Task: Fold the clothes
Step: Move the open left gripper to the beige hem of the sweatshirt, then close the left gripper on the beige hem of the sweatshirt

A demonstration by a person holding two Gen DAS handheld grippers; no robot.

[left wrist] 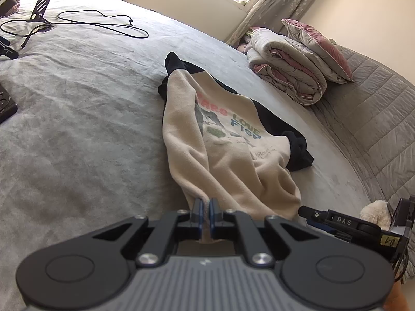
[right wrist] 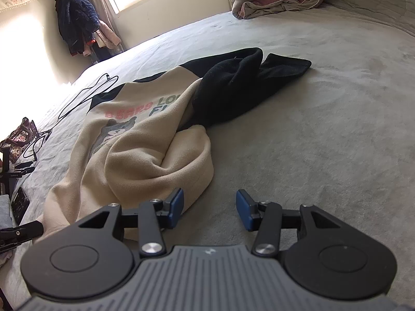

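A cream sweatshirt (left wrist: 223,153) with black sleeves and a printed bear design lies crumpled on the grey bed (left wrist: 77,129). My left gripper (left wrist: 205,212) is shut on the cream hem of the sweatshirt, which pulls taut toward it. In the right wrist view the sweatshirt (right wrist: 145,150) lies bunched, its black sleeves (right wrist: 233,88) spread toward the far right. My right gripper (right wrist: 210,210) is open and empty just above the bed, its left finger at the edge of the cream fabric. The right gripper also shows in the left wrist view (left wrist: 306,211), beside the hem.
A folded duvet (left wrist: 293,64) and pillow sit at the head of the bed. A black cable (left wrist: 103,23), a phone stand (left wrist: 39,10) and dark devices (left wrist: 5,103) lie at the far left. Clothes hang in the corner (right wrist: 77,20). A plush toy (left wrist: 376,210) lies at the right.
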